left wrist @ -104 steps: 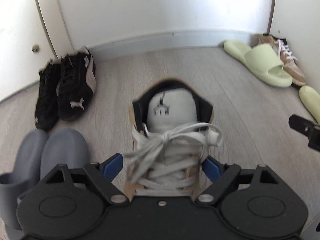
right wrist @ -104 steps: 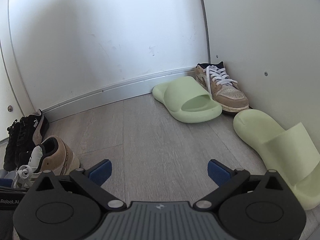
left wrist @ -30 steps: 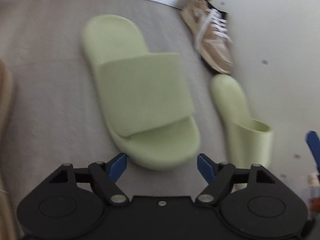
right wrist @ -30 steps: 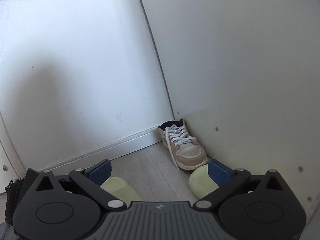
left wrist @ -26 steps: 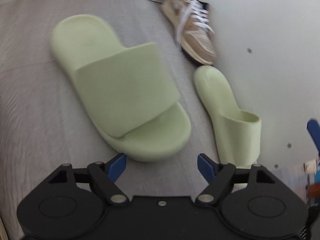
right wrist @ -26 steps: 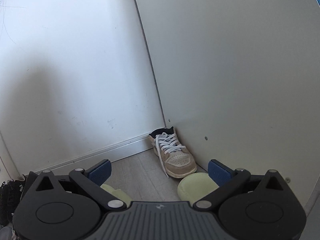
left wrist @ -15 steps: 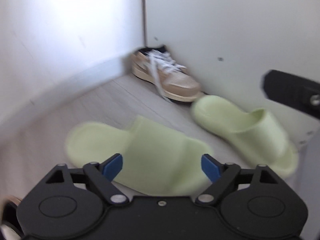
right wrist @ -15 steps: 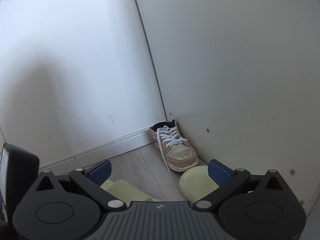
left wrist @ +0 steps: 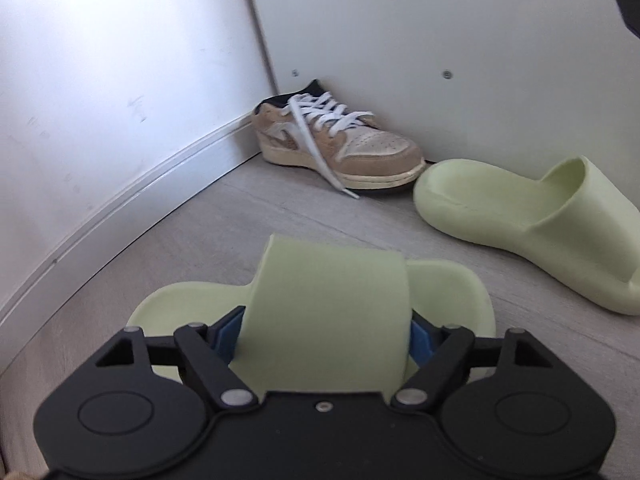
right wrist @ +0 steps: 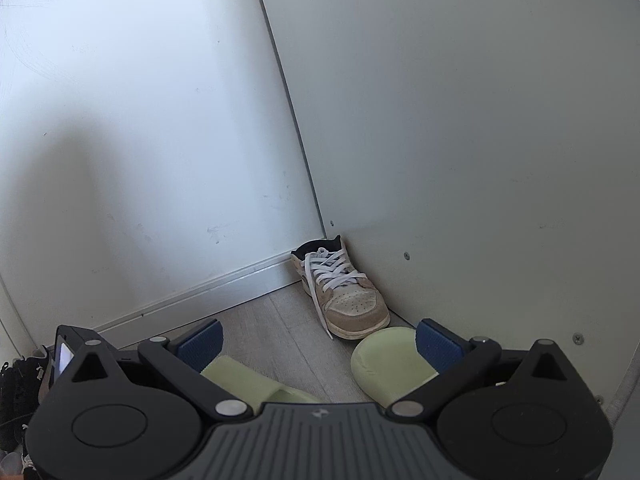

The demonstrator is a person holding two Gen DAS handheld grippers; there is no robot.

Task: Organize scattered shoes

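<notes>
A pale green slide (left wrist: pixel 320 300) lies on the grey floor right in front of my left gripper (left wrist: pixel 324 338). The gripper is open, with its blue pads (left wrist: pixel 228 336) on either side of the slide's strap. The matching green slide (left wrist: pixel 520 208) rests to the right by the wall. A tan sneaker (left wrist: pixel 340 144) with white laces sits in the corner. My right gripper (right wrist: pixel 318 344) hangs open and empty above the floor, over both slides (right wrist: pixel 388 364) and facing the tan sneaker (right wrist: pixel 344 292).
White walls meet in the corner behind the sneaker, with a skirting board (left wrist: pixel 132 200) along the left wall. Black sneakers (right wrist: pixel 16 392) stand at the far left edge of the right wrist view. Bare floor (left wrist: pixel 248 208) lies between the slides and the sneaker.
My left gripper has dropped low and moved forward until the near green slide's strap sits between its fingers. The right gripper has barely moved.
</notes>
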